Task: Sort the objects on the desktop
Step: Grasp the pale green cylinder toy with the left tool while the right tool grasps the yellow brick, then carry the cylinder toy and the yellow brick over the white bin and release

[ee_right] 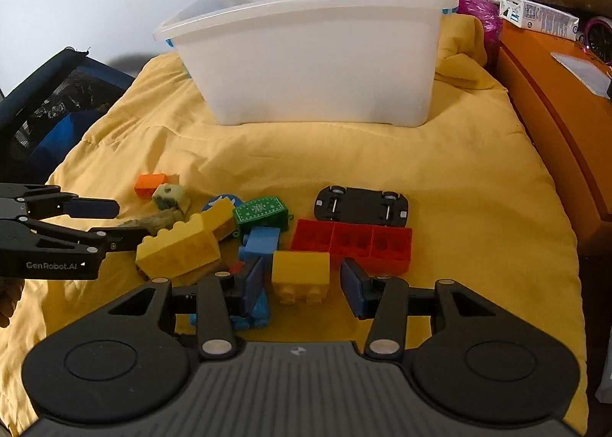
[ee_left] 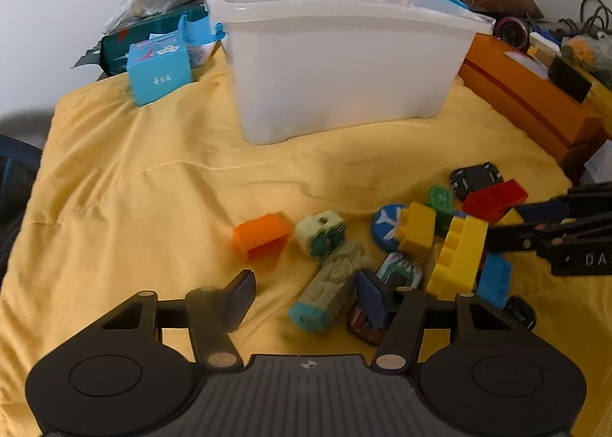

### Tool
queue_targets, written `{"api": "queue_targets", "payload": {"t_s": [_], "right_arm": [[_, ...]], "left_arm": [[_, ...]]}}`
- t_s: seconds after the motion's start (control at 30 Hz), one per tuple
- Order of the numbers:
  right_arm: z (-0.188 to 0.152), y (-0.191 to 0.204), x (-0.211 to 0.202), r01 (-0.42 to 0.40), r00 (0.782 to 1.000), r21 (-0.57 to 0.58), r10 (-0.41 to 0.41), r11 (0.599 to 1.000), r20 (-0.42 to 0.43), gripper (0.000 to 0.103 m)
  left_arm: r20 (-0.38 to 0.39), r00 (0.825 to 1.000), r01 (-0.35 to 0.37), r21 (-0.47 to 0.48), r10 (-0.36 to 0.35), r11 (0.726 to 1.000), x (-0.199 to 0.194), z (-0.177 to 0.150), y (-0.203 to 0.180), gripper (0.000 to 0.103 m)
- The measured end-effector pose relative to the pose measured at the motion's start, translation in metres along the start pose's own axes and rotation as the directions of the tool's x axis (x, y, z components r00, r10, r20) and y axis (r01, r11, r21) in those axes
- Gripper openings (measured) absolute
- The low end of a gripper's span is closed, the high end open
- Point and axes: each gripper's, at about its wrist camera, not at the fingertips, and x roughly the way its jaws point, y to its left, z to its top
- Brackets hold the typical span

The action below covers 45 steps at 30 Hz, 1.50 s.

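Right gripper (ee_right: pixel 302 284) jaws wide apart, low over yellow cloth (ee_right: pixel 478 207), small yellow block (ee_right: pixel 300 272) between the fingers, contact unclear. Red block (ee_right: pixel 354 247) just behind it, overturned black toy car (ee_right: pixel 361 205) beyond that. Blue brick (ee_right: pixel 260 242) by left finger, green toy (ee_right: pixel 262 212) behind it. Big yellow block (ee_right: pixel 179 247) left of pile; left gripper (ee_right: pixel 114 221) comes in from left, jaws apart, lower finger beside it. Orange block (ee_right: pixel 150 184) further back. White bin (ee_right: pixel 313 54) at rear
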Motion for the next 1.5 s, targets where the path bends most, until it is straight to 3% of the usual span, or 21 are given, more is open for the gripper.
{"api": "queue_targets", "payload": {"t_s": [0.1, 0.23, 0.33, 0.47, 0.53, 0.57, 0.6, 0.7, 0.97, 1.13, 1.5], "right_arm": [[0.003, 0.001, 0.003, -0.010, 1.000, 0.013, 0.010, 1.000, -0.009, 0.049], [0.000, 0.002, 0.000, 0.011, 1.000, -0.008, -0.011, 1.000, 0.000, 0.048], [-0.004, -0.001, -0.008, 0.004, 1.000, 0.018, -0.004, 1.000, -0.004, 0.047], [-0.006, -0.003, -0.004, 0.021, 1.000, 0.011, -0.021, 1.000, 0.007, 0.047], [-0.001, -0.004, 0.003, 0.035, 0.999, 0.024, -0.035, 0.999, -0.001, 0.046], [-0.001, -0.005, 0.007, 0.033, 0.999, 0.023, -0.033, 0.999, -0.010, 0.043], [-0.001, -0.005, 0.012, 0.032, 0.999, 0.021, -0.031, 0.999, -0.028, 0.035], [-0.005, -0.005, 0.009, 0.018, 1.000, 0.029, -0.018, 0.999, -0.022, 0.035], [-0.006, -0.006, -0.022, -0.003, 0.999, 0.026, 0.002, 1.000, 0.047, 0.034], [0.011, -0.007, -0.035, -0.021, 0.994, 0.046, 0.016, 0.999, 0.105, 0.035], [0.095, -0.009, -0.053, -0.066, 0.975, 0.032, 0.058, 0.997, 0.214, 0.035]], "left_arm": [[0.002, 1.000, 0.011, -0.027, -0.011, 1.000, 0.002, 0.000, 0.000, 0.061], [0.006, 1.000, 0.020, -0.005, -0.020, 1.000, -0.003, -0.002, -0.005, 0.046], [0.018, 1.000, 0.013, 0.004, -0.013, 1.000, -0.003, -0.005, -0.008, 0.047], [-0.028, 0.999, 0.023, -0.086, -0.025, 0.996, 0.012, 0.000, -0.001, 0.047], [-0.021, 1.000, 0.008, -0.038, -0.009, 0.999, 0.015, 0.000, -0.006, 0.047], [-0.022, 1.000, 0.005, -0.008, -0.006, 1.000, 0.014, 0.000, -0.009, 0.045], [-0.020, 1.000, 0.010, 0.004, -0.010, 1.000, 0.013, -0.001, -0.011, 0.035], [-0.009, 1.000, 0.020, 0.015, -0.020, 1.000, 0.007, -0.005, -0.011, 0.027], [0.056, 0.998, 0.030, -0.065, -0.026, 0.997, -0.025, 0.001, 0.003, 0.027], [0.098, 0.995, 0.034, -0.133, -0.021, 0.991, -0.046, 0.025, 0.011, 0.027], [0.179, 0.984, 0.037, -0.142, -0.011, 0.989, -0.072, 0.124, 0.022, 0.027]]}}
